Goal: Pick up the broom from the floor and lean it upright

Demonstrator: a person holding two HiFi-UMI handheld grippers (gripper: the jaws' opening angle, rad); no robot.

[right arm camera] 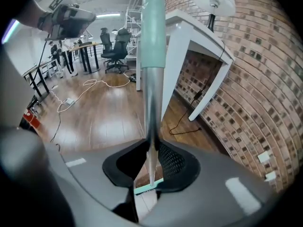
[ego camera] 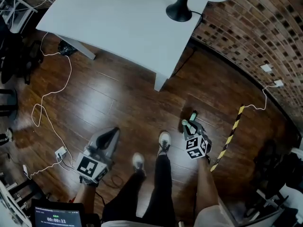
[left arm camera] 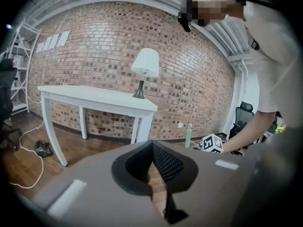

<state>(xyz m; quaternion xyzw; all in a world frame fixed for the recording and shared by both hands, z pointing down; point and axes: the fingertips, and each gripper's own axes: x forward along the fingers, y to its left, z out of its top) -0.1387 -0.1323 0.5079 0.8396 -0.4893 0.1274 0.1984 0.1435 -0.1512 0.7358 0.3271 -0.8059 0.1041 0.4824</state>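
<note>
The broom stands nearly upright in my right gripper, which is shut on its metal handle. The mint-green grip rises above the jaws, and the mint broom head shows below them near the floor. In the head view the right gripper points steeply down, with the green handle end sticking up towards the camera. My left gripper hangs over the wooden floor to the left, apart from the broom. Its jaws are shut on nothing. The left gripper view shows the green handle off to the right.
A white table with a black-footed lamp stands ahead by the brick wall. A white cable loops over the floor at left. A yellow-and-black strip lies at right. The person's feet are between the grippers.
</note>
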